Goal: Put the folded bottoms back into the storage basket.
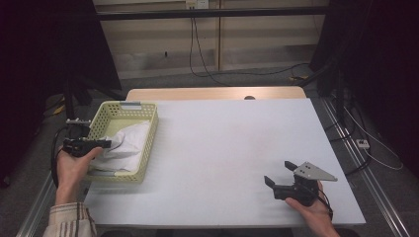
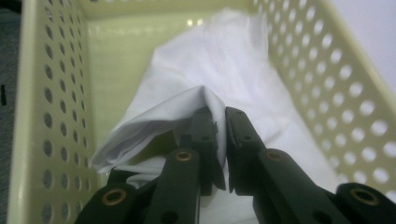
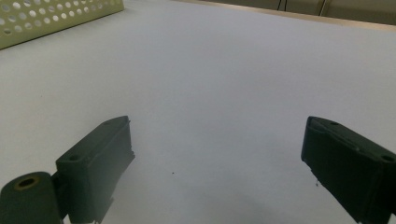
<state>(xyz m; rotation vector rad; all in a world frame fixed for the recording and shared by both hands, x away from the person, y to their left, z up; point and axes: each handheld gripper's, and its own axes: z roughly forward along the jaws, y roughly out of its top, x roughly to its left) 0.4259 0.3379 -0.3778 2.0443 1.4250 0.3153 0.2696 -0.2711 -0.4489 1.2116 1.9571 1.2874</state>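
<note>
White cloth (image 2: 224, 70) lies inside the basket (image 1: 148, 143) with your left gripper's (image 2: 220, 116) fingers pinching a fold; lifting it out remains, right gripper's (image 3: 217, 154) fingers spread over the bench (image 1: 237, 143).

Soft white cloth (image 2: 224, 70), matt and creased, sits in a pale yellow plastic basket (image 2: 345, 93) with a perforated, slightly glossy wall. Black matt plastic fingers (image 2: 205, 140) pinch it. The table (image 1: 232, 143) looks smooth, matt white.

A white table (image 1: 237, 148) with a wooden far edge (image 1: 217, 93) stands on grey floor (image 1: 222, 79) before pale wall panels (image 1: 257, 34), black cables (image 1: 197, 54) trailing down, dark curtains (image 1: 375, 59) flanking.
</note>
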